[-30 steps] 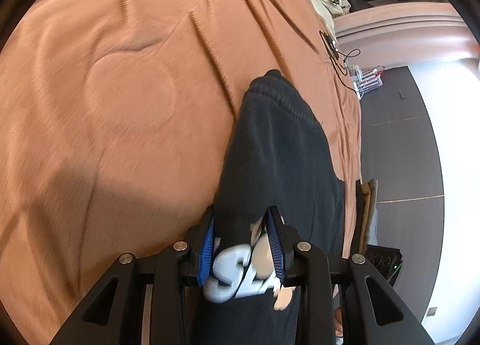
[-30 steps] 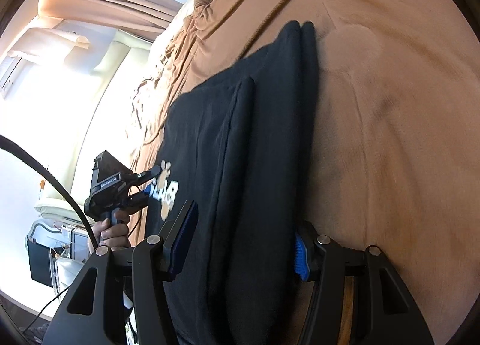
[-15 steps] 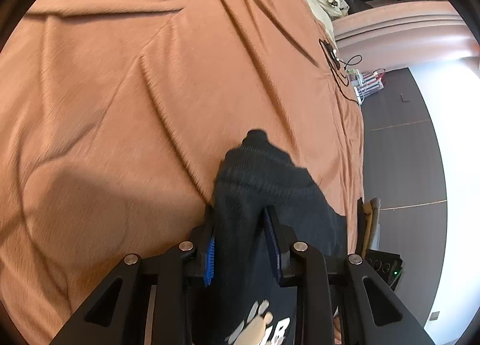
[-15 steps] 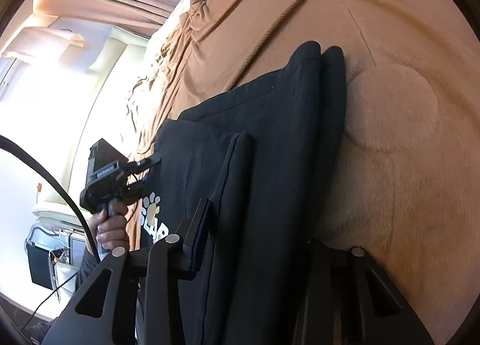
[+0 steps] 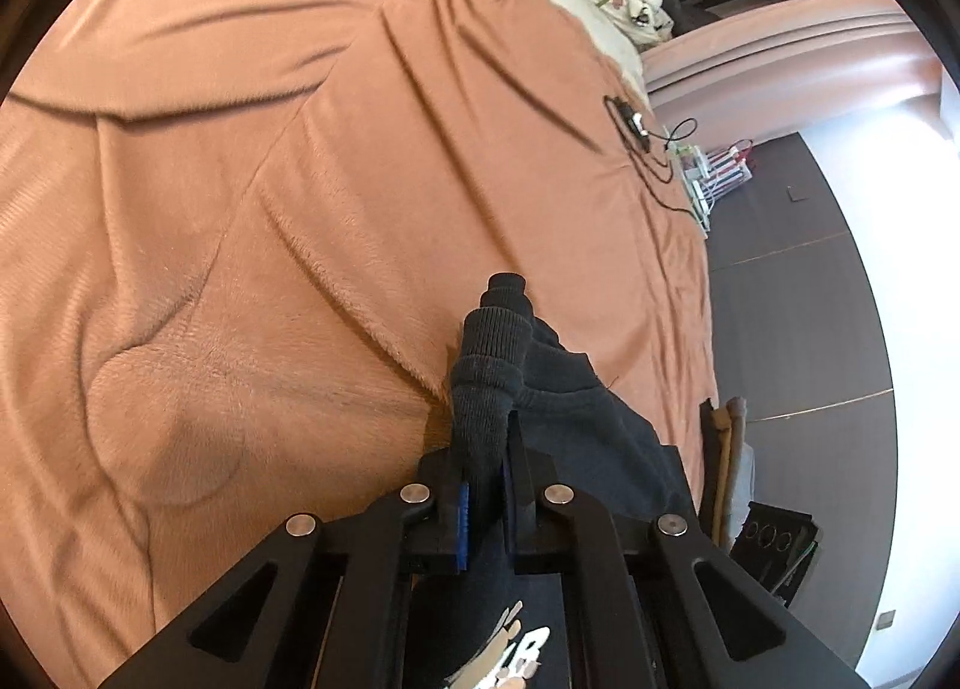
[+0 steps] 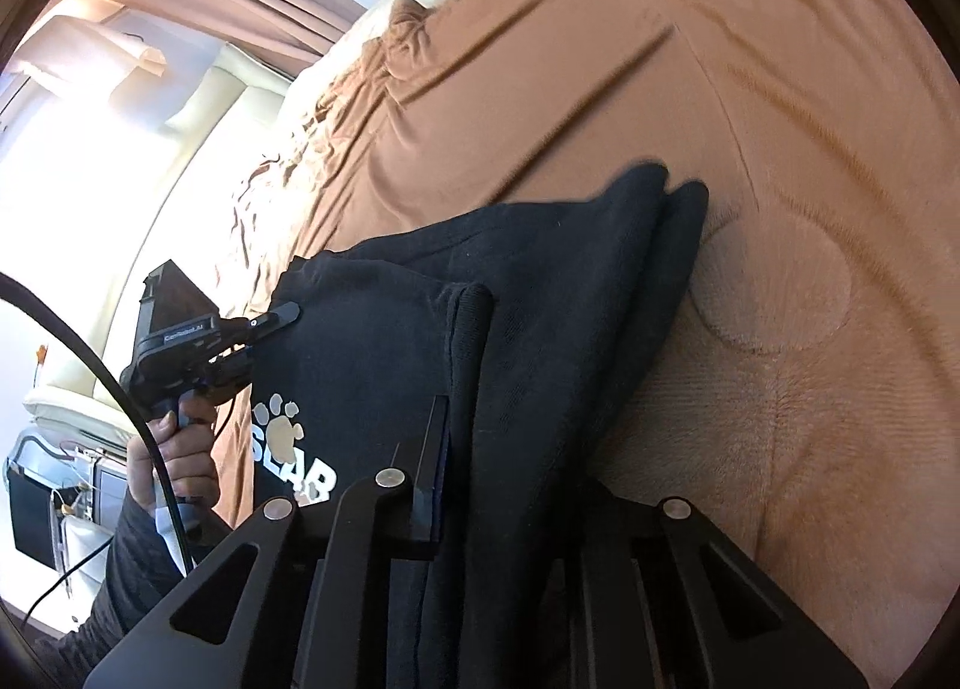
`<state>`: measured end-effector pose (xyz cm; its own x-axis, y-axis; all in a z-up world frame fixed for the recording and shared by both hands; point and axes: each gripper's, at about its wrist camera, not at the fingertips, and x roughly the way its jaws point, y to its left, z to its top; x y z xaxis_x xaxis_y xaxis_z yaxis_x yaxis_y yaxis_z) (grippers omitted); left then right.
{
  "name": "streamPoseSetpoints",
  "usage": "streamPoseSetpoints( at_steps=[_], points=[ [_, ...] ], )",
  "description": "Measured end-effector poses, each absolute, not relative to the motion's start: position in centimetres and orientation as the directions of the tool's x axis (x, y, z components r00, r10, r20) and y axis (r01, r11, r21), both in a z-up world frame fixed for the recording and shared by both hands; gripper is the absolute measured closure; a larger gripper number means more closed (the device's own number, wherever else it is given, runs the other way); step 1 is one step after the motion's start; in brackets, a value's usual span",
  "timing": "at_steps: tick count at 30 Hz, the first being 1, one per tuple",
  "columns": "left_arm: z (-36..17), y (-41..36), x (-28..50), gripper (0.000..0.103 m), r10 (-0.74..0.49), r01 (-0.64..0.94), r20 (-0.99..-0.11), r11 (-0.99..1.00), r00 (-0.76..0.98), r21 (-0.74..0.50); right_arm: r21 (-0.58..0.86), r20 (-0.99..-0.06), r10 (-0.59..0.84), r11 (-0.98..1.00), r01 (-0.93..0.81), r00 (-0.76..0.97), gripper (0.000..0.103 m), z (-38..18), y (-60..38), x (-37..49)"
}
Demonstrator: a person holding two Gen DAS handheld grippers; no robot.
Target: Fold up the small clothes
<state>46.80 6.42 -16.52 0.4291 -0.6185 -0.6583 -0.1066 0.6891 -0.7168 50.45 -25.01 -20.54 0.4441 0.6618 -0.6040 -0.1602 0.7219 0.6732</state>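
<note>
Dark sweatshirt (image 6: 558, 293) on the bed's brown blanket (image 5: 300, 179) — long axis apparently toward the pillow end. Left gripper (image 5: 485, 485) clamps its ribbed edge; right gripper (image 6: 504, 449) is closing on a fold.

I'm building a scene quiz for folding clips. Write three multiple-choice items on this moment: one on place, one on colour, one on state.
1. Where does the dark navy sweatshirt with white lettering lie?
A. On a wooden floor
B. On the tan plush bedspread
C. In a basket

2. What colour is the paw print on the sweatshirt?
A. Beige
B. Red
C. Green

3. What is the left gripper doing?
A. Hanging open over bare bedspread
B. Pinching the sweatshirt's ribbed cuff
C. Holding a hanger

Answers: 1 B, the garment rests on the bedspread in both views. 2 A, the print above the lettering is beige. 3 B, ribbed fabric sits between its blue pads.
</note>
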Motion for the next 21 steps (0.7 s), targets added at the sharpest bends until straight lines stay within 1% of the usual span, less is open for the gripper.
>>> streamPoseSetpoints(
  at_steps=[3, 5, 16, 21],
  points=[
    [-15.2, 6.7, 46.1, 0.096, -0.625, -0.086, -0.640, 0.682, 0.447, -0.726, 0.659, -0.602, 0.650, 0.733, -0.172, 0.464, 0.092, -19.2, -24.9, 49.4],
    [-14.1, 6.6, 45.5, 0.096, -0.636, -0.063, -0.618, 0.672, 0.462, -0.738, 0.662, -0.581, 0.661, 0.723, -0.196, 0.476, 0.092, -18.2, -24.7, 48.5],
    [-7.3, 6.2, 41.6, 0.096, -0.646, 0.033, -0.554, 0.666, 0.526, -0.745, 0.602, -0.549, 0.635, 0.752, -0.270, 0.543, 0.092, -13.5, -24.6, 43.5],
    [-4.0, 5.7, 39.4, 0.096, -0.653, 0.081, -0.516, 0.660, 0.555, -0.747, 0.567, -0.521, 0.616, 0.767, -0.299, 0.591, 0.092, -10.8, -25.3, 39.8]
  ],
)
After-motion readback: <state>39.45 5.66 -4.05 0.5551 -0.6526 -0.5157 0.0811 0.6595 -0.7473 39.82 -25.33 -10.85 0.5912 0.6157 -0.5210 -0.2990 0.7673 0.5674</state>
